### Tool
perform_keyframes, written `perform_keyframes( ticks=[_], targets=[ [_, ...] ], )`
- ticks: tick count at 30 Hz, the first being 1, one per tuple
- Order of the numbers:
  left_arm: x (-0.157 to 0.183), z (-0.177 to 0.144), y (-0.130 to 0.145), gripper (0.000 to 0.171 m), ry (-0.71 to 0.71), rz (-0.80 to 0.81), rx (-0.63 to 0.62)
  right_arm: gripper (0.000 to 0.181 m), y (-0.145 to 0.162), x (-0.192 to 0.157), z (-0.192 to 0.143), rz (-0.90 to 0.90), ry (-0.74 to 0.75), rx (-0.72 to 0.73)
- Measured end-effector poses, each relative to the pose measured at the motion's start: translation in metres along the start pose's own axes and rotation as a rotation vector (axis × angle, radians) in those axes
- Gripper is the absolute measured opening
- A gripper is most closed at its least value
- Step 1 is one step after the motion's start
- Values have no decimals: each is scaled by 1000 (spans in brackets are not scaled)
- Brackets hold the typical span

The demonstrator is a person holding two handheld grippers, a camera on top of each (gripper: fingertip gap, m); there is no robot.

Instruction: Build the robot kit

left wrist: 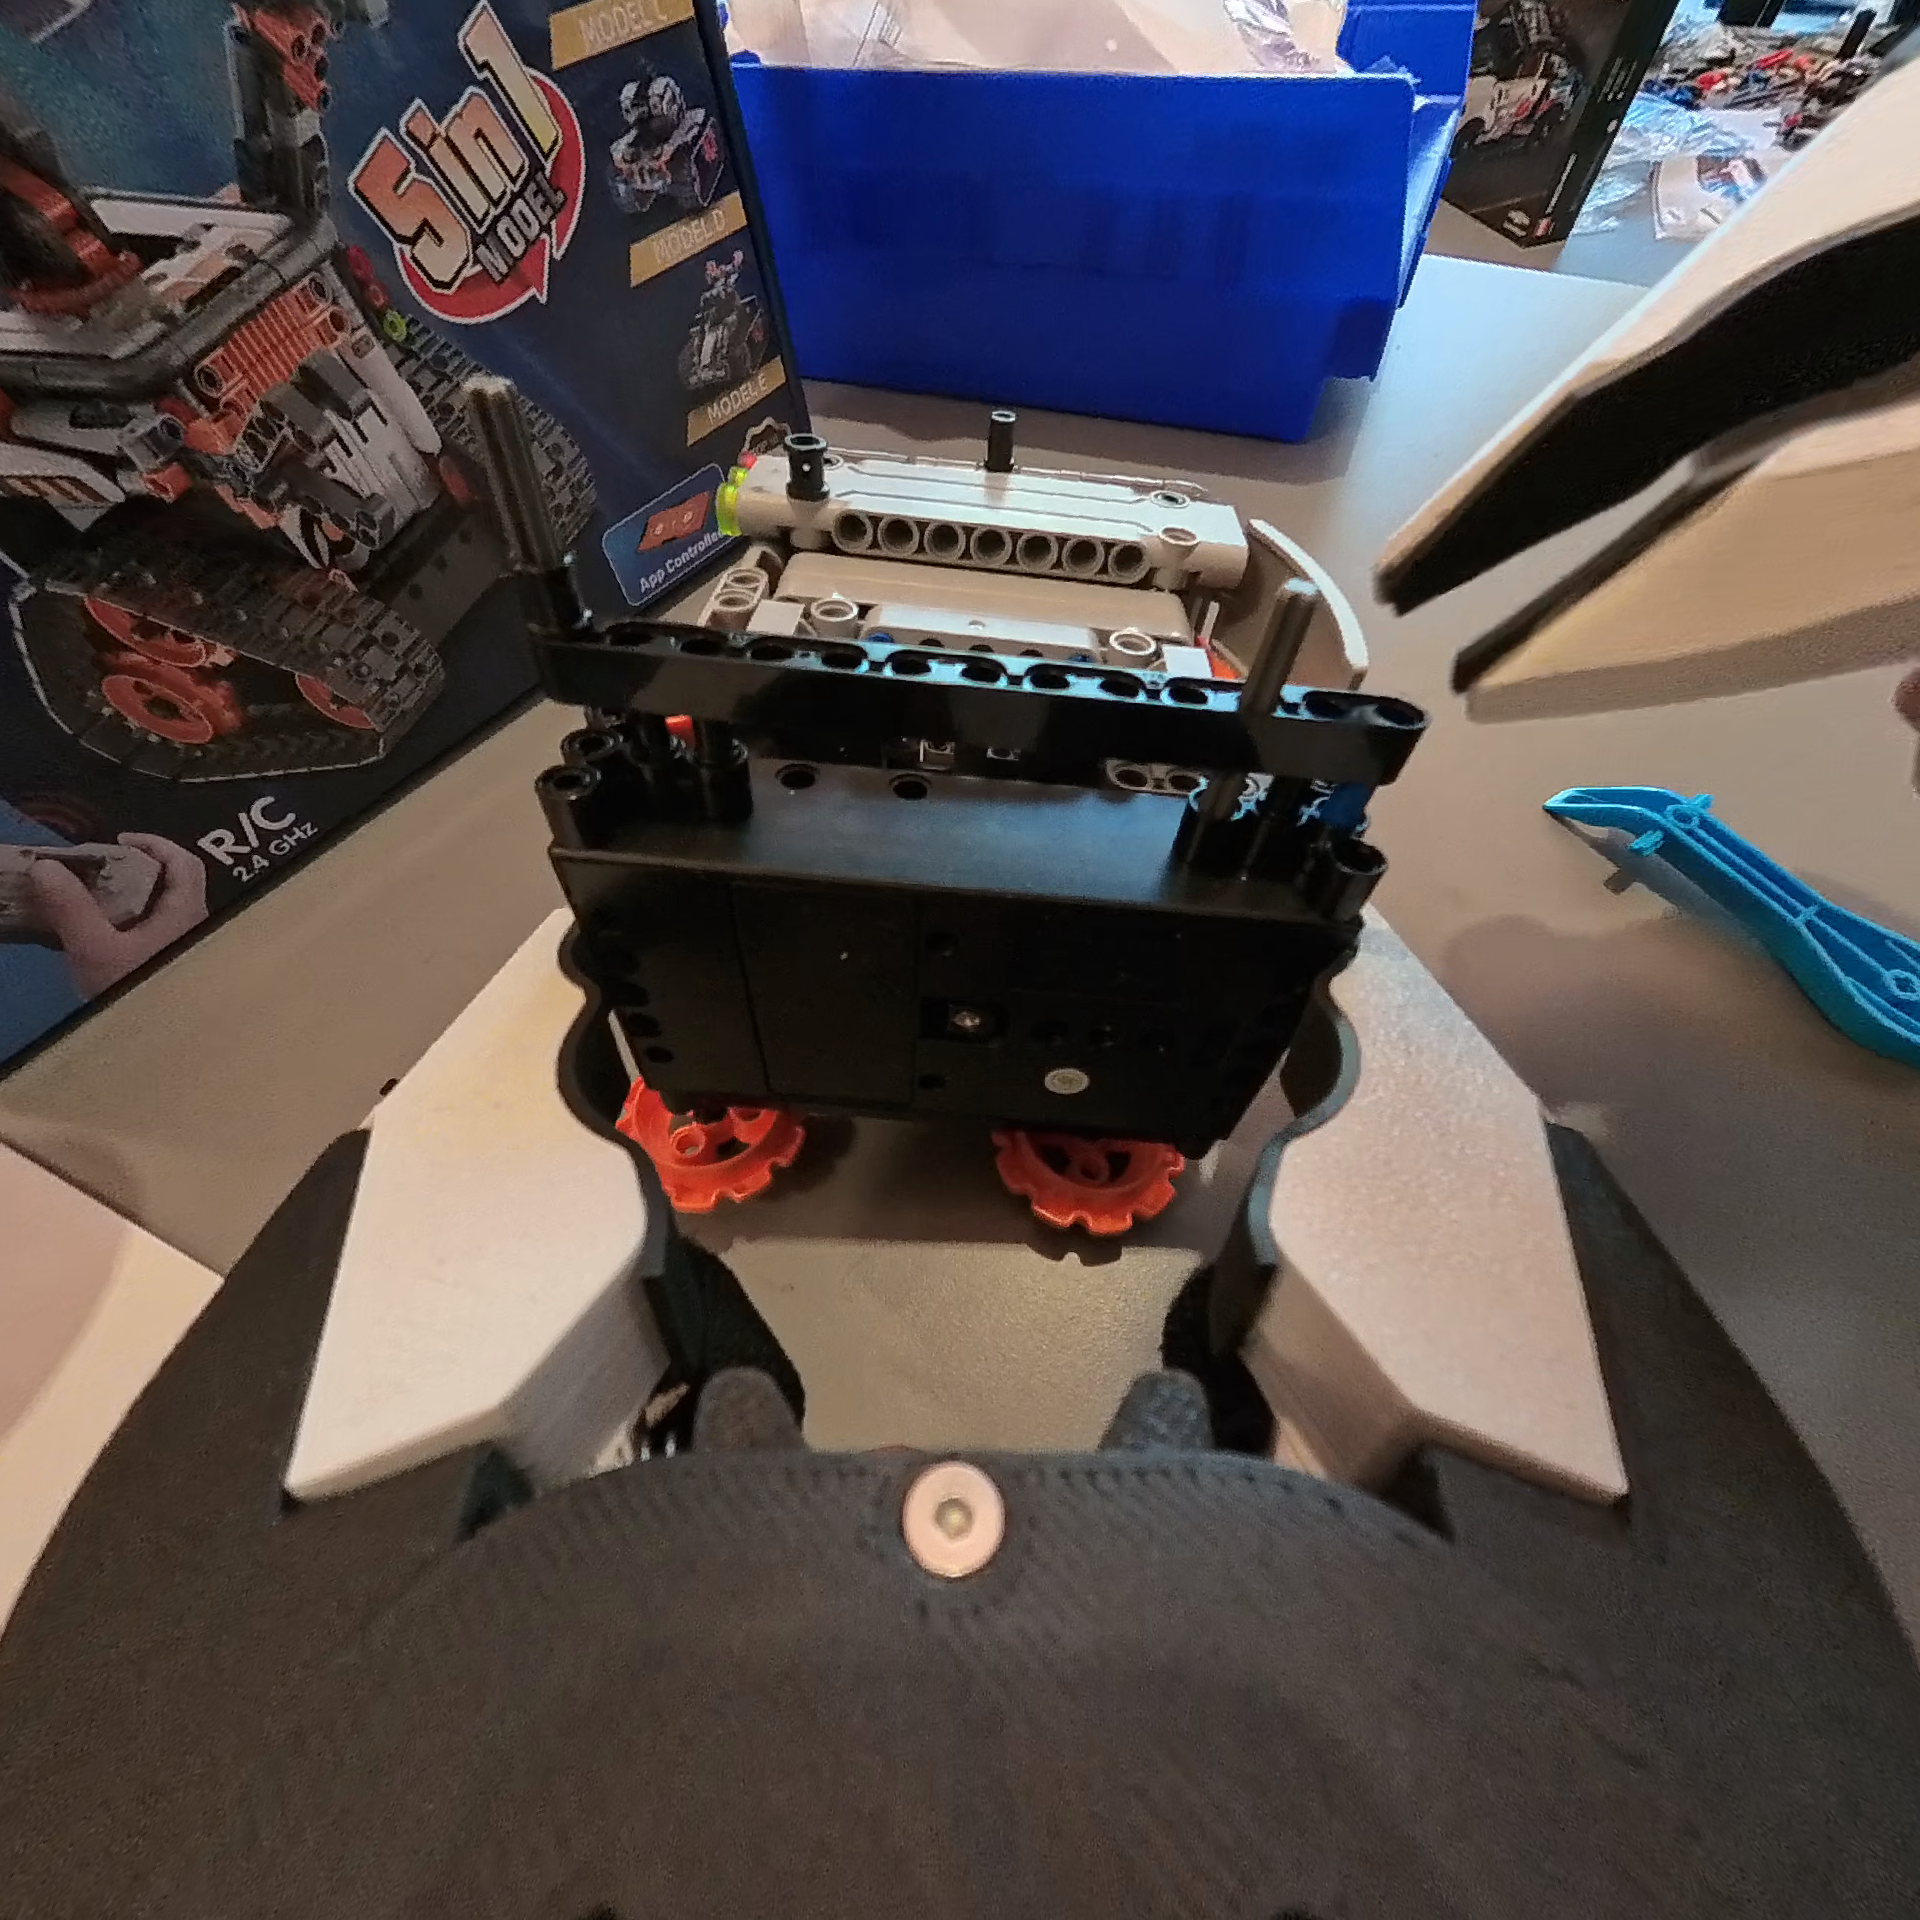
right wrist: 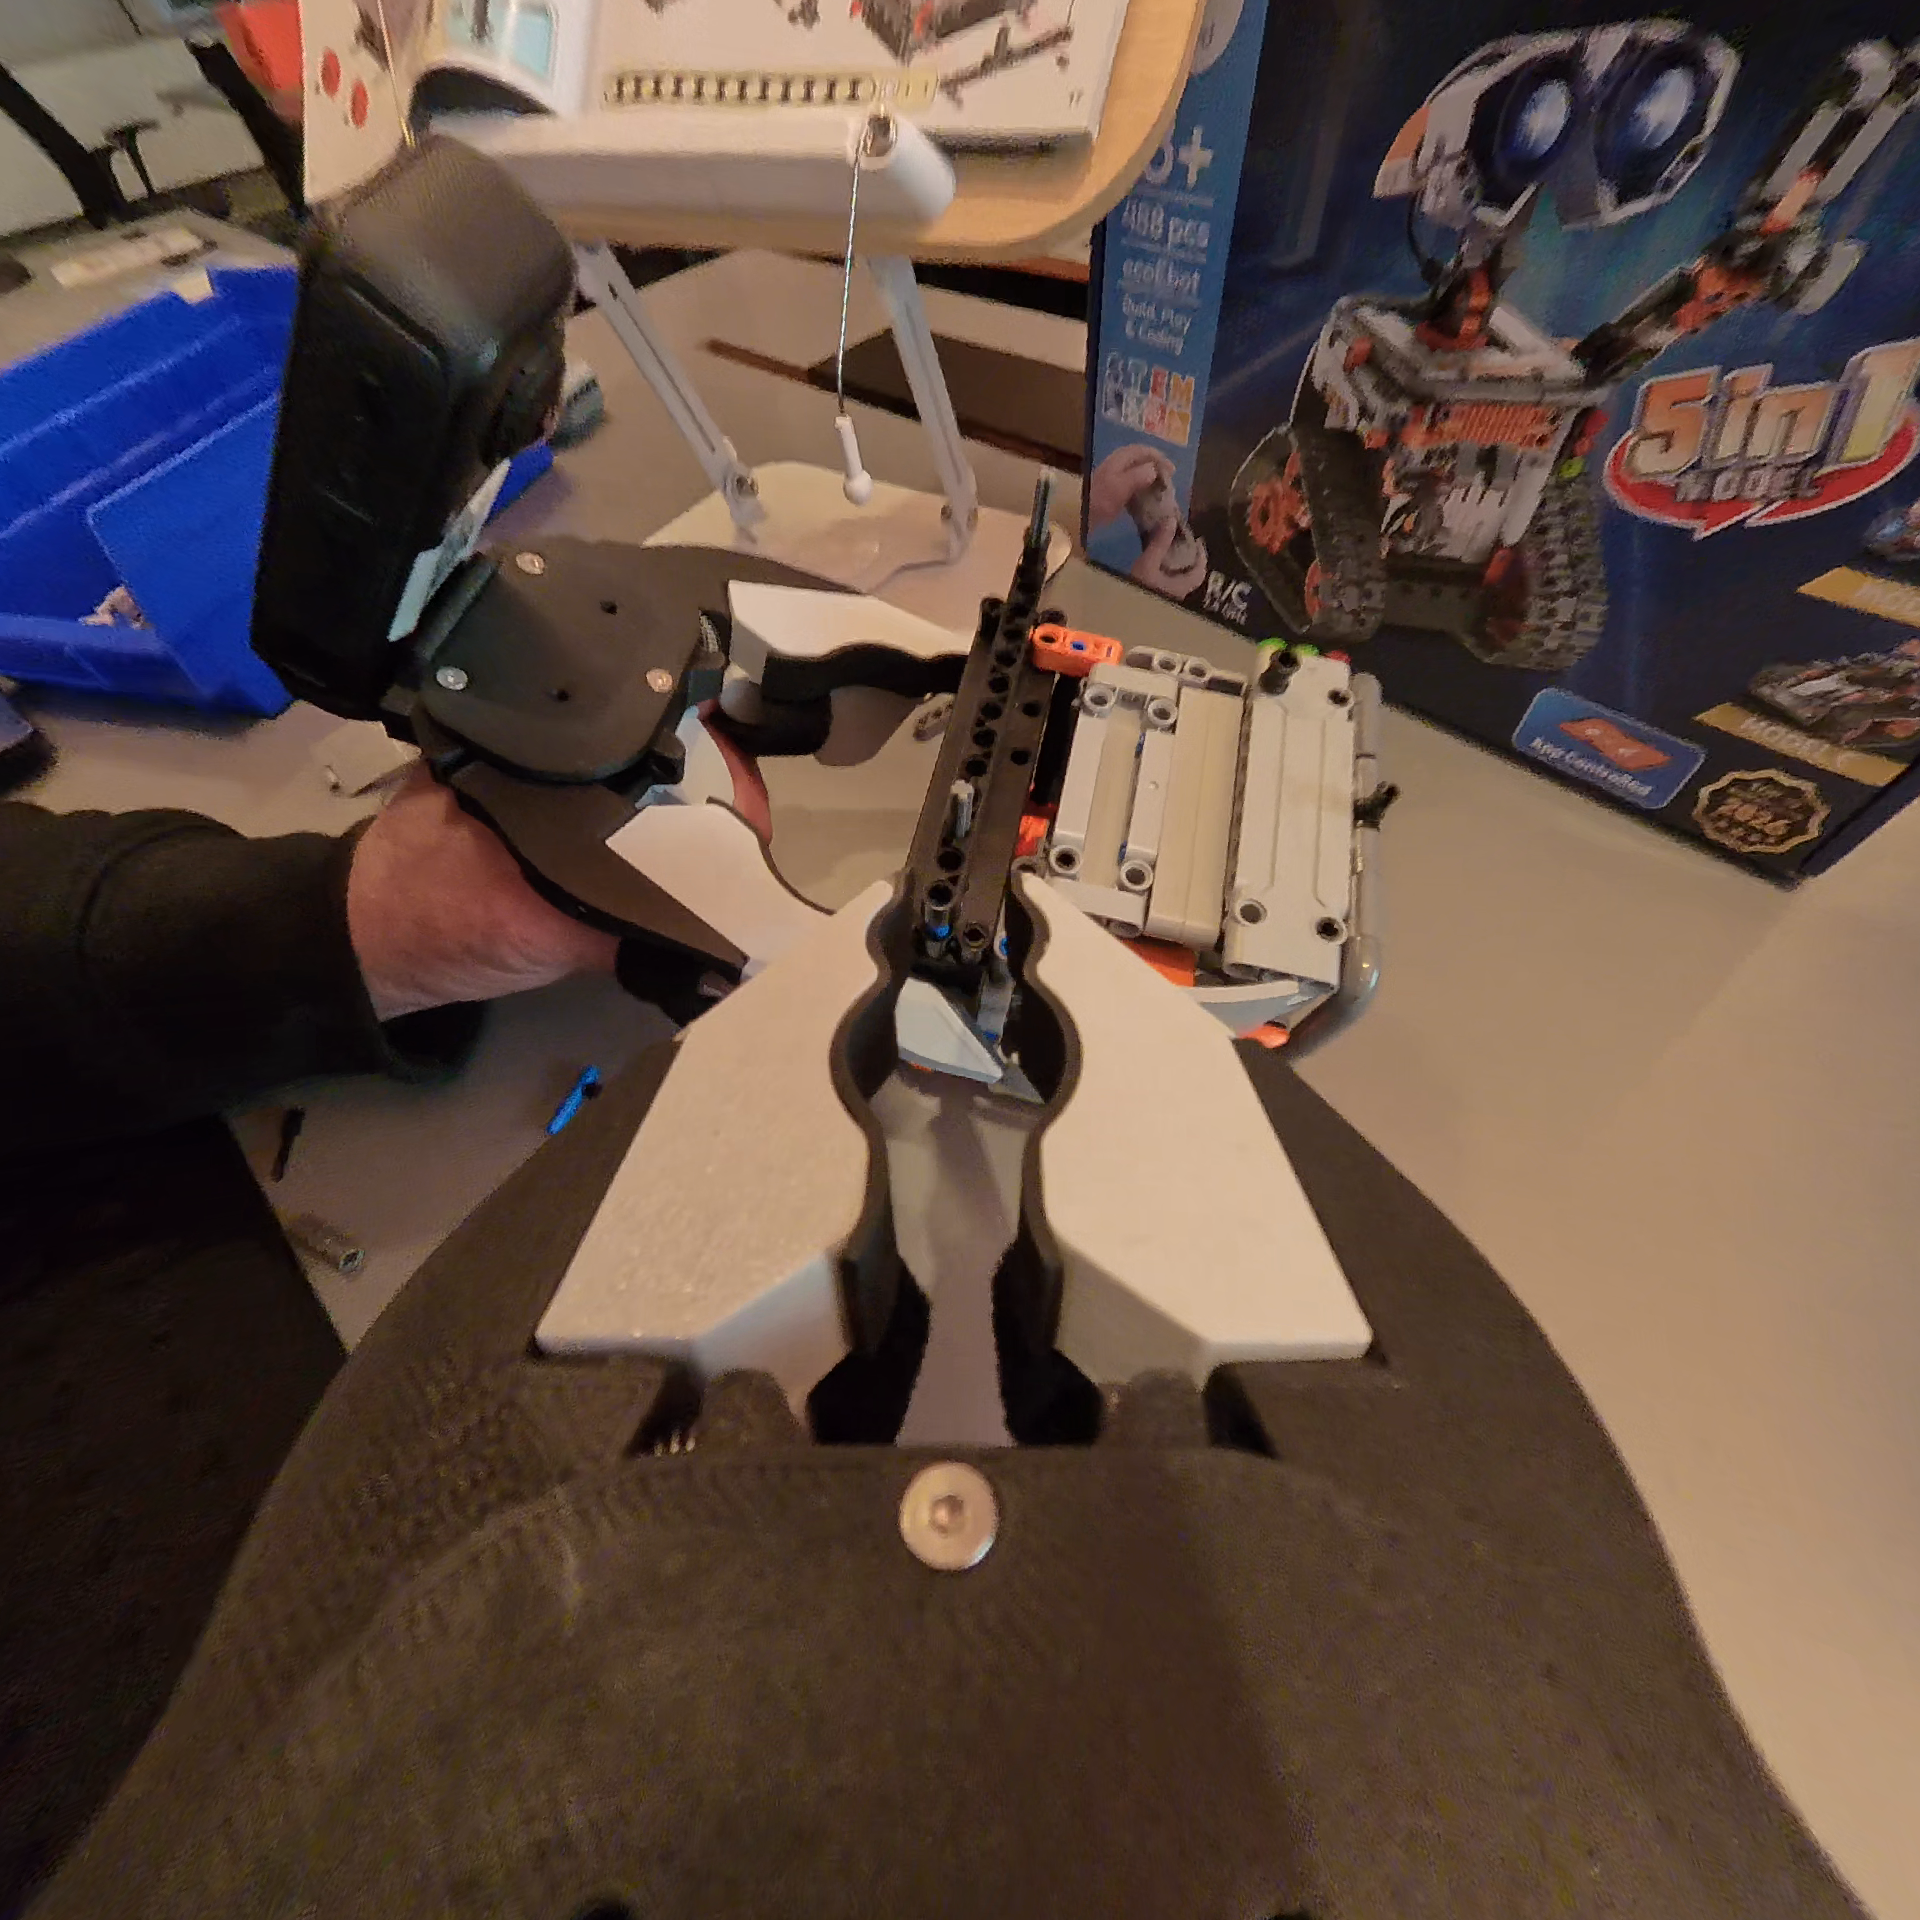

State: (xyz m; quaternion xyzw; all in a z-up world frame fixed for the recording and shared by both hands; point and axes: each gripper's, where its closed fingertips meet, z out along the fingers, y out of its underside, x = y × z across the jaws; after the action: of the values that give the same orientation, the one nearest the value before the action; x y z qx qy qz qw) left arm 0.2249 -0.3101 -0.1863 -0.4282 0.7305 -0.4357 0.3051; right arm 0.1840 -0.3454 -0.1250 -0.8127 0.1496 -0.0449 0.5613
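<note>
While printed lettering covers the dark blue toy box (left wrist: 312,416), left gripper (left wrist: 951,997) clamps the black brick model (left wrist: 935,935) on the table (left wrist: 1558,1091); right gripper (right wrist: 951,914) pinches its black beam (right wrist: 982,769).

A plain grey tabletop (left wrist: 1507,582) fills the foreground, matte and lit warmly from above, with soft shadows. At its far edge stands a blue plastic bin (left wrist: 1081,239) holding clear bags, and beside it a dark printed toy box (left wrist: 343,436) stands upright. Farther back (top right in the left wrist view) a black box (left wrist: 1548,114) sits among scattered small parts. In the right wrist view a pale wooden stand (right wrist: 831,197) on white legs holds an open booklet.
</note>
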Motion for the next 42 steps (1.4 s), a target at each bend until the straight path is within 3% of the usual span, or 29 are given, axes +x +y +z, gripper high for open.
perform_keyframes(
  ticks=[3,10,14,22,29,42],
  targets=[
    [1,0,0,130,-4,12,0,6,5,-3,5,4,-25,-42],
    [1,0,0,130,-4,13,1,5,6,-5,9,-34,4,-80],
    [1,0,-1,130,-10,25,0,5,8,-5,8,-82,38,-60],
    [2,0,-1,129,-11,30,1,5,9,-5,7,-10,38,67],
    [2,-1,-1,129,-15,29,0,4,10,-4,7,35,-1,59],
    [1,0,-1,129,-15,18,-6,5,11,-5,9,-163,102,-35]
  ],
)
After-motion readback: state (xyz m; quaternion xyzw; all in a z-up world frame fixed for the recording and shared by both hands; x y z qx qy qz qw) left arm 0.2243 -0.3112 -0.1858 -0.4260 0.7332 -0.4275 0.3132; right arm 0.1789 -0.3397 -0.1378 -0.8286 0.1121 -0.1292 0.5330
